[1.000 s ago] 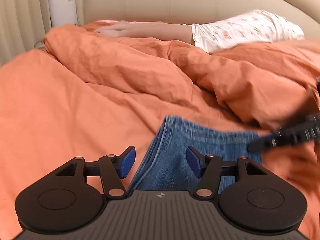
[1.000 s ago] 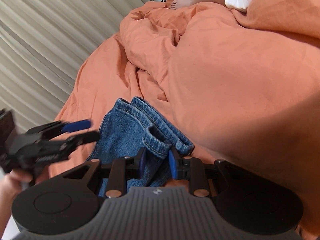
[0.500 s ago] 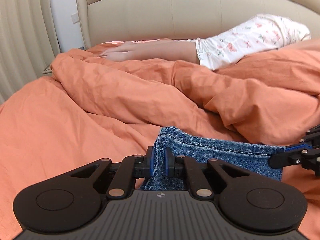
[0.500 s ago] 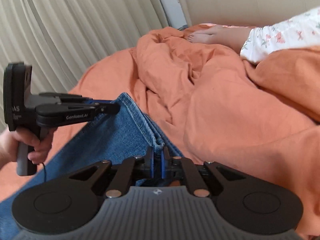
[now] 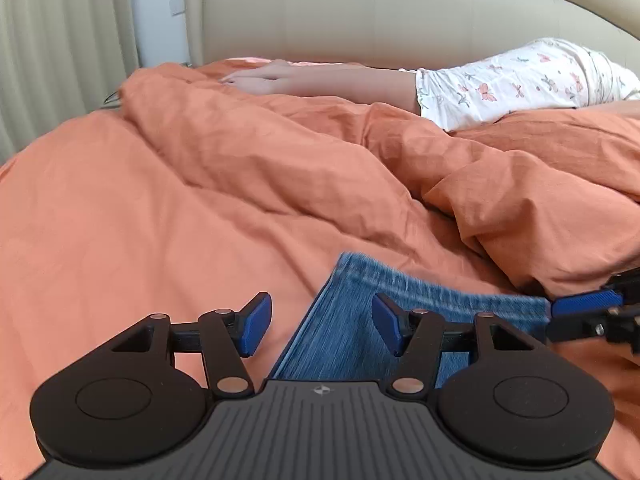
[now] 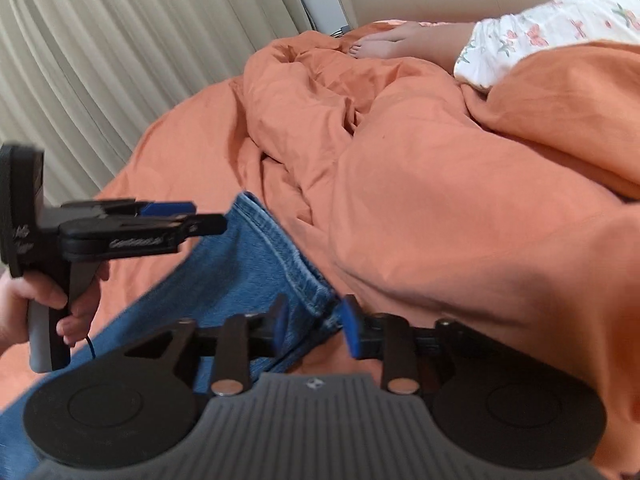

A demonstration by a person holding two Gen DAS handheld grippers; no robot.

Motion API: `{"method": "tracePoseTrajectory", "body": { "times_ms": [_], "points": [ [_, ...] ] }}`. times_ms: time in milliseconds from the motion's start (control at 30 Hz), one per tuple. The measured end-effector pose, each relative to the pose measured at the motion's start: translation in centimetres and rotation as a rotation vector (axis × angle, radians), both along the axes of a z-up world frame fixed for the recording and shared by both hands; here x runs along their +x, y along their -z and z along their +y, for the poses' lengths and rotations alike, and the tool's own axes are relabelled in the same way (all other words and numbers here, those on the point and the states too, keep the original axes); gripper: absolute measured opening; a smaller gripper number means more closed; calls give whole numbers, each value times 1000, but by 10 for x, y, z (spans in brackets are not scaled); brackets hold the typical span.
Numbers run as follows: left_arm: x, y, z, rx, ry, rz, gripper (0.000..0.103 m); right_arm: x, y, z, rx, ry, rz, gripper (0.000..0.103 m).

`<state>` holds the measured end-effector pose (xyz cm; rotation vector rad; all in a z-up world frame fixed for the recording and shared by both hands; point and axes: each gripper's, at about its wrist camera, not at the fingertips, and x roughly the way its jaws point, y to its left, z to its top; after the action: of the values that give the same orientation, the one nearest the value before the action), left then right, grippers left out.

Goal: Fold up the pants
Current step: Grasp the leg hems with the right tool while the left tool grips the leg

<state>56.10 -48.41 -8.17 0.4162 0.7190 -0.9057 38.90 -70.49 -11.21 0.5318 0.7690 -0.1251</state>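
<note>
Blue jeans (image 5: pixel 344 332) lie folded on the orange bed sheet (image 5: pixel 120 240), blurred by motion. My left gripper (image 5: pixel 322 324) sits over their left edge. Its jaws are opening, and the denim edge lies between the blue pads without being pressed. In the right wrist view my right gripper (image 6: pixel 316 328) straddles the jeans' (image 6: pixel 248 264) hem corner. Its jaws are opening too, the pads standing off the cloth. A hand (image 6: pixel 40 300) holds the left gripper (image 6: pixel 208 216) at the far-left hem. The right gripper (image 5: pixel 554 318) shows at the left wrist view's right edge.
A bunched orange duvet (image 5: pixel 480 184) rises just behind and to the right of the jeans. A person in floral clothes (image 5: pixel 520 80) lies along the beige headboard (image 5: pixel 360 12), feet (image 6: pixel 380 44) bare. Pleated curtains (image 6: pixel 100 60) hang on the left.
Half a second ago both grippers were shut on the jeans' hem and held it up. Now both sets of jaws have parted and the hem has dropped toward the sheet.
</note>
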Motion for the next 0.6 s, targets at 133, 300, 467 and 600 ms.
{"method": "tracePoseTrajectory", "body": {
  "times_ms": [133,300,467,600],
  "points": [
    [-14,-20,42,36,-79,65,65,-12,10,-8,151,41,29,41],
    [-42,-66,107,100,-158,88,65,-5,33,-14,279,92,38,41],
    [-66,-109,181,78,-310,145,65,8,52,-16,374,138,36,40],
    [-86,-92,207,103,-329,117,52,12,53,-7,312,167,46,22]
  ]
}}
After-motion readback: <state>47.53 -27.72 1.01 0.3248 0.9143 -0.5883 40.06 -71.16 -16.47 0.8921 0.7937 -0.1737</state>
